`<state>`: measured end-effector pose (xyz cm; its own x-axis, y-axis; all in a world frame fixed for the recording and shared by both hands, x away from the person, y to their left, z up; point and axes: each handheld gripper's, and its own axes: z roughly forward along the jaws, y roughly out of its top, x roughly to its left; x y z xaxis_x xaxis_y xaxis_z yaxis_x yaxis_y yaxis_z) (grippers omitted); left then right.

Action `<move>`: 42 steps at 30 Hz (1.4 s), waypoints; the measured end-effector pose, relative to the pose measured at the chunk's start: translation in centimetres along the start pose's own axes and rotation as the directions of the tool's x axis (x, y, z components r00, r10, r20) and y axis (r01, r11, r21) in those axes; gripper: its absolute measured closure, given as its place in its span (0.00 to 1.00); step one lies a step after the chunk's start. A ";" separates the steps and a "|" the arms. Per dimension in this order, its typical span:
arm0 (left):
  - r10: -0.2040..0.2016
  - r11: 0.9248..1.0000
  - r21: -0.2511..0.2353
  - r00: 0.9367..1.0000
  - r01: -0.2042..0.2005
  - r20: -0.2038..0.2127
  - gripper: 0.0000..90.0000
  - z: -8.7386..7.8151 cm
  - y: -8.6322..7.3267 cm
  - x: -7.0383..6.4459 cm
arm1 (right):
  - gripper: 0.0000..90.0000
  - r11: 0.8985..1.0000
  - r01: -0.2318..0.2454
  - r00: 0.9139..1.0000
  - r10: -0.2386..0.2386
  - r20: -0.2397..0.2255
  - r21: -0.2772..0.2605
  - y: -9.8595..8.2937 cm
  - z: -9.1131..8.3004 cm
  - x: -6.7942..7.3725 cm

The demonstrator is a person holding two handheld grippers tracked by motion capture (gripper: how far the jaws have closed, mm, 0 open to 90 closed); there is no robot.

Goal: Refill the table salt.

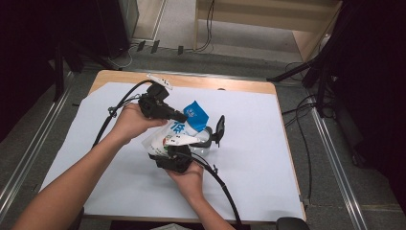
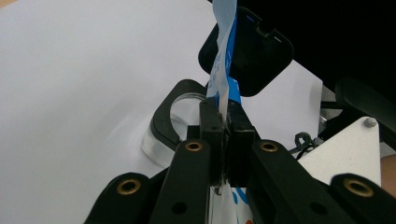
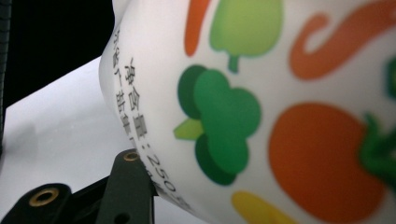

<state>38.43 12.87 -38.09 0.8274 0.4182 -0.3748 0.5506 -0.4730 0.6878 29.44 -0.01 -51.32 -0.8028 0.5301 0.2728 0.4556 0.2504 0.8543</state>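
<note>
A white sheet [image 1: 249,143] covers the wooden table, which stands on grey floor with dark stands at the frame's edges. Nearest, at lower centre of the high view, the right gripper [image 1: 173,154] meets the lower end of a white pouch [image 1: 167,138] printed with vegetables; how far its jaws are apart cannot be told, since the pouch hides them in its own view. Beyond it, at centre, the left gripper [image 2: 224,122] has its jaws closed on the pouch's blue top edge. Just past the pouch, right of centre, a clear container [image 1: 203,143] with a black hinged lid [image 1: 219,128] rests on the sheet.
</note>
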 end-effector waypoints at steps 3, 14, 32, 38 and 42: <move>-0.006 1.000 0.003 1.000 0.006 0.000 0.99 0.2 0.2 0.1 | 0.63 1.000 -0.014 1.000 0.014 -0.010 -0.006 0.1 -0.1 -0.1; -0.009 1.000 0.024 1.000 0.010 -0.009 0.99 0.8 0.4 0.3 | 0.65 0.997 -0.075 0.996 0.074 -0.052 -0.028 0.1 0.1 0.0; 0.016 0.999 0.043 1.000 -0.015 -0.023 0.97 1.7 1.5 -0.1 | 0.66 0.985 -0.154 0.984 0.146 -0.102 -0.074 0.2 -0.6 -0.6; 0.014 0.999 0.051 1.000 -0.012 -0.025 0.97 2.0 1.5 0.1 | 0.66 0.982 -0.171 0.980 0.161 -0.114 -0.080 0.0 -0.5 -0.8; 0.008 0.998 0.056 1.000 -0.007 -0.023 0.97 2.2 1.5 0.2 | 0.66 0.977 -0.198 0.973 0.186 -0.140 -0.081 -0.1 -0.5 -0.8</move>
<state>39.66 10.60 -38.51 0.8292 0.4319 -0.3548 0.5503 -0.5189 0.6542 29.87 -0.80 -51.38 -0.7498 0.4490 0.4859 0.5730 0.0735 0.8162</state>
